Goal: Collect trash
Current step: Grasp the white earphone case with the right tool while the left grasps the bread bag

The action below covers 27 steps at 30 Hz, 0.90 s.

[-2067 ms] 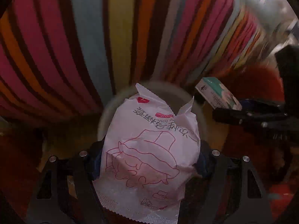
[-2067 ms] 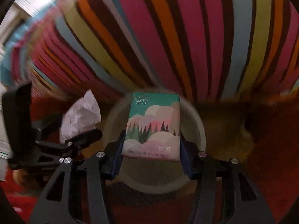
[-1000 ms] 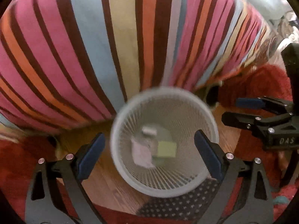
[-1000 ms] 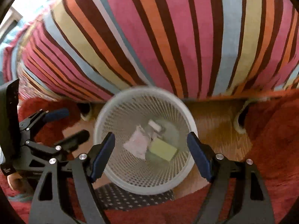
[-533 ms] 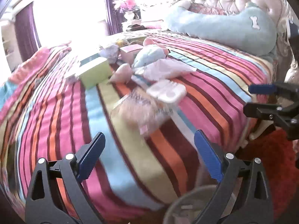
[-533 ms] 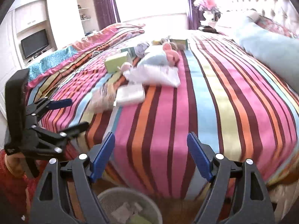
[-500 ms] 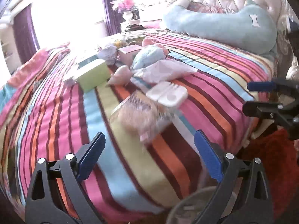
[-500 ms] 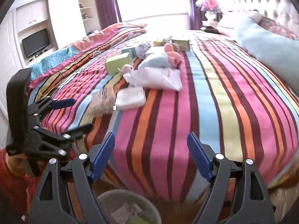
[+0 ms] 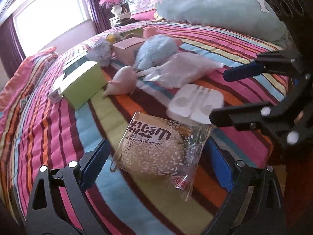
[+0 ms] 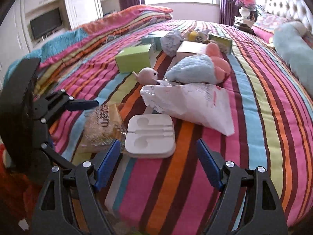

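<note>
A clear wrapper with a sesame bun (image 9: 154,148) lies on the striped bedspread (image 9: 58,121). My left gripper (image 9: 158,166) is open with the bun wrapper between its blue pads, not closed on it. A white plastic earphone tray (image 10: 150,135) lies just ahead of my open, empty right gripper (image 10: 158,160). The tray also shows in the left wrist view (image 9: 193,103), and the bun wrapper in the right wrist view (image 10: 101,125). A white crumpled bag (image 10: 187,99) lies behind the tray.
Farther on the bed lie a green box (image 10: 135,58), a pink bird toy (image 10: 148,75), a blue and pink plush (image 10: 195,69), crumpled paper (image 10: 171,42) and more boxes. A long pale blue pillow (image 9: 221,13) lies by the headboard.
Both grippers let their items drop into the white basket, then rose from it to the bed. Now they have moved in close over the bun wrapper and the white tray.
</note>
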Available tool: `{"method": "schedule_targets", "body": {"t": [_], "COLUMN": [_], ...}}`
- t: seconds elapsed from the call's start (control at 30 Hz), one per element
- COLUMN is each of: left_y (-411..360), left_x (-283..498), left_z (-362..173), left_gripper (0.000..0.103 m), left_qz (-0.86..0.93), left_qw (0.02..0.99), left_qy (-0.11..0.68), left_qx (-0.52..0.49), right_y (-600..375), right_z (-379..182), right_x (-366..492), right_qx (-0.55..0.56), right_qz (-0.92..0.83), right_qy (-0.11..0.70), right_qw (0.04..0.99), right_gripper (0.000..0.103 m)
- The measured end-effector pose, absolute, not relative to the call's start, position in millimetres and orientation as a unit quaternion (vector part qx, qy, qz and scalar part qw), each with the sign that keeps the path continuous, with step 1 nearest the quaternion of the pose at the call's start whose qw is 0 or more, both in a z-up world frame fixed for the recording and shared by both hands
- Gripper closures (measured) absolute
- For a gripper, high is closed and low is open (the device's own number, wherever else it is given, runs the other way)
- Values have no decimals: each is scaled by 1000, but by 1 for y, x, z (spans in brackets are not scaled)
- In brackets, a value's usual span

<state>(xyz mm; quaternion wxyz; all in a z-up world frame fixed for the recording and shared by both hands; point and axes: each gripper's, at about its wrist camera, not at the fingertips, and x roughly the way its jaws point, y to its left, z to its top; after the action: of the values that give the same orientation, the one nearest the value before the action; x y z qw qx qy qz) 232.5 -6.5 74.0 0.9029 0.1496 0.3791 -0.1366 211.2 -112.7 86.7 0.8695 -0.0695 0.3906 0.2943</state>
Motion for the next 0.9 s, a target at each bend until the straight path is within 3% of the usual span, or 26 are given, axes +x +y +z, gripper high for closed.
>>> {"method": "schedule_targets", "body": {"t": [0.33,0.7,0.8,0.83,0.9], "left_y": [10,19,19,21,27], "left_x": [259,271,268,266,262], "left_z": [69,69,70,71,73], "left_gripper": [10,10,24,36,44], "left_qz": [-179,-170,-150,-146,-135], "left_qw": [887,885,892,896,901], "left_qy": [411,425,418,414,410], "left_qx": [111,83,77,69,51], "right_y": [-86,-126,-121,-121,-122], "right_z": [77,68,65,66,69], "right_x": [234,238,233,233,234], "right_qx": [-97,-106,-120,-115,-103], "right_qz": [278,256,251,251,249], "right_qy": [405,405,386,387,387], "right_qw": [865,871,880,880,882], "right_gripper": [28,29,29,39,44]}}
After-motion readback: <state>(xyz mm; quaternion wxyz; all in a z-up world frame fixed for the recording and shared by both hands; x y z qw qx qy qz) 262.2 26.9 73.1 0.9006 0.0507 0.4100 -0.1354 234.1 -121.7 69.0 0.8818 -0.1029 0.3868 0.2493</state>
